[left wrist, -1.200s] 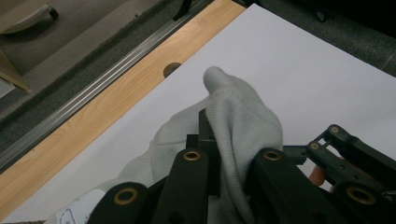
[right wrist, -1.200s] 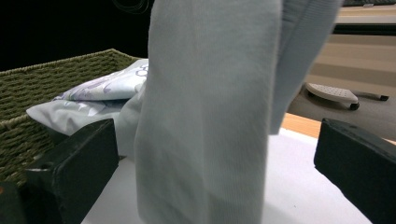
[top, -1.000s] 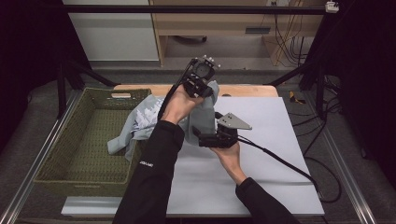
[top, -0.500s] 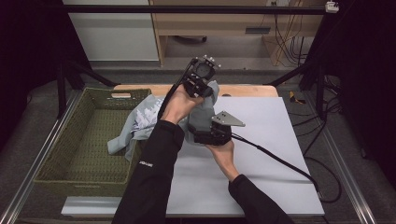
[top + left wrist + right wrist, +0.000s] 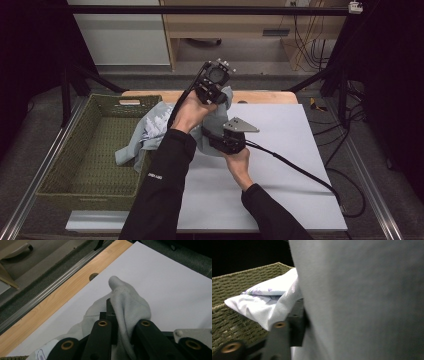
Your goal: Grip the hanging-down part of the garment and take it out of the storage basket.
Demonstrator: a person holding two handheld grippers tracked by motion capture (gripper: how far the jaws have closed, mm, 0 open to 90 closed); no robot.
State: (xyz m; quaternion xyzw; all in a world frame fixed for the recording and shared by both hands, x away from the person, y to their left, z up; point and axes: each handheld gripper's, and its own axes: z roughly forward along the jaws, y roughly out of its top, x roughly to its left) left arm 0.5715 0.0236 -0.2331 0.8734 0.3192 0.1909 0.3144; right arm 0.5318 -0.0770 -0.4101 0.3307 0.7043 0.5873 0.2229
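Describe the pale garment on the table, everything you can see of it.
The garment is a soft, pale grey-blue knit with a faint printed pattern and a ribbed edge. It is crumpled, not spread. One end drapes over the rim of the green woven basket; the rest rises from the white table top between the two grippers. The left gripper is shut on a ribbed fold, lifted clear of the table. The right gripper presses into the cloth lower down; its grip is hidden.
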